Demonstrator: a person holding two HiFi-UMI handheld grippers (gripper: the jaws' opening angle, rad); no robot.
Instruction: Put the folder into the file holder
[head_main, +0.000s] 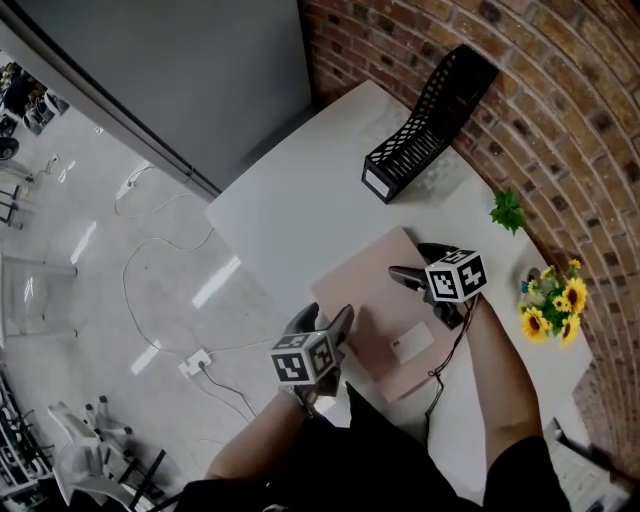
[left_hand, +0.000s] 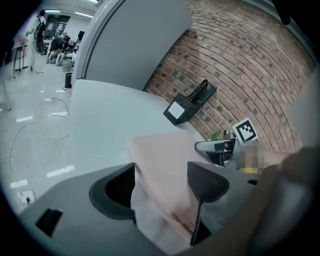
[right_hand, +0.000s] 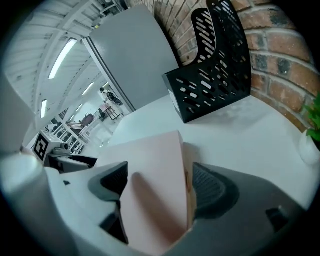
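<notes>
1. A brick wall (head_main: 560, 90) and a glossy grey floor (head_main: 100, 250) border one white table (head_main: 290, 210).
2. One pink folder (head_main: 375, 300) lies on the table's near part, well apart from the holder.
3. One black file holder (head_main: 425, 130) stands at the far end, by the wall.
4. There are two grippers. The left gripper (head_main: 325, 318) and the right gripper (head_main: 412, 262) each straddle a folder edge with jaws spread wide, not clamping.
5. Two small plants stand by the wall: sunflowers (head_main: 550, 305) and a green sprig (head_main: 508, 210).

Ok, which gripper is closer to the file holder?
The right gripper, straddling the folder's wall-side edge; the left gripper is at the opposite edge, farther from the black file holder.
</notes>
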